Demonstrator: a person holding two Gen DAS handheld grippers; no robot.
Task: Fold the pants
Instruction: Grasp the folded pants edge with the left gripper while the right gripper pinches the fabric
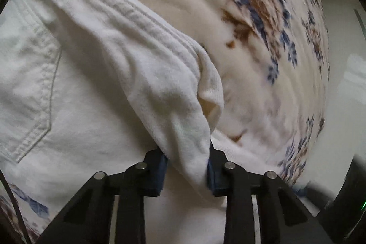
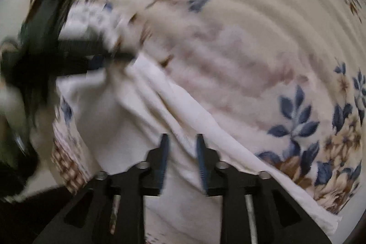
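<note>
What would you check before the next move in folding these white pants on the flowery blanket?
1. Left gripper has hold of the pants: ok, a bunched fold sits pinched between its pads.
2. Right gripper has hold of the pants: not ok, its pads stand apart with cloth lying loose under them.
3. Back pocket lies flat: ok.
4. Lifted waistband is smooth: not ok, it is rumpled.
5. Blanket beside the pants is free of other things: cannot tell, the right view is blurred.
</note>
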